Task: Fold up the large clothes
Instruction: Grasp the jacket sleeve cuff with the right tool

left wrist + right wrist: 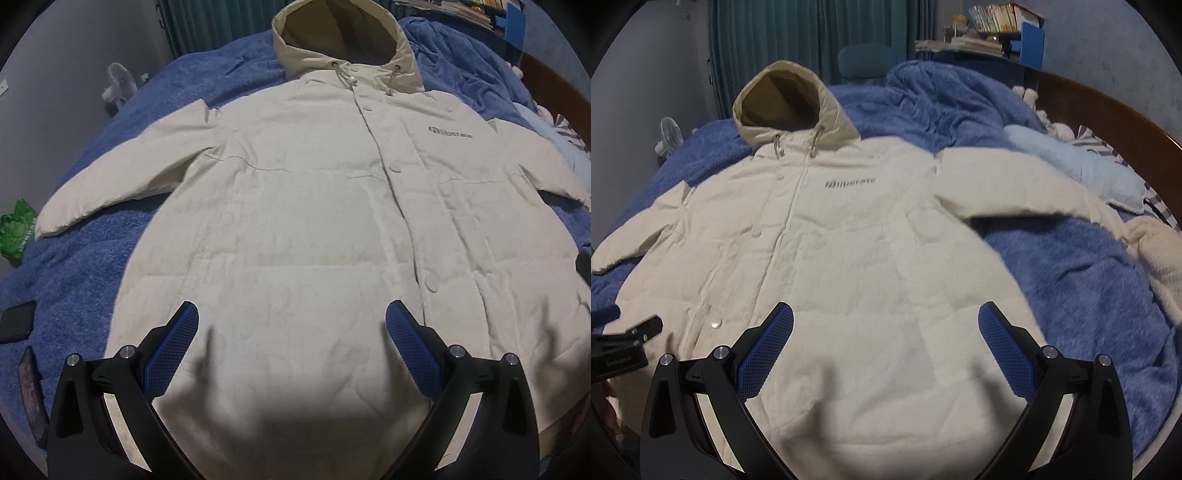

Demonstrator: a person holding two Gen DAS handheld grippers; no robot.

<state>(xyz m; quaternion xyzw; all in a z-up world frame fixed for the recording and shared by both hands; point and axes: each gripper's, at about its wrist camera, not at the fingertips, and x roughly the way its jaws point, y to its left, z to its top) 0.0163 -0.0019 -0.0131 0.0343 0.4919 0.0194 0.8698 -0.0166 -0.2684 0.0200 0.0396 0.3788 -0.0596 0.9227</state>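
A large cream hooded puffer jacket (314,206) lies flat, front up and buttoned, on a blue blanket (85,266). Its hood (340,40) points away from me and both sleeves spread outward. My left gripper (291,314) is open and empty, hovering above the lower front of the jacket near the hem. My right gripper (886,314) is open and empty above the jacket (831,251) on its right lower half. The right sleeve (1027,192) lies out toward the right. The left gripper's tip (646,328) shows at the left edge of the right wrist view.
Two dark phones (16,321) lie on the blanket at the left, near a green bag (16,229). A white fan (118,85) stands beyond the bed. A light blue pillow (1082,166), a cream blanket (1156,254), a wooden headboard (1115,114) and a book shelf (997,26) lie to the right.
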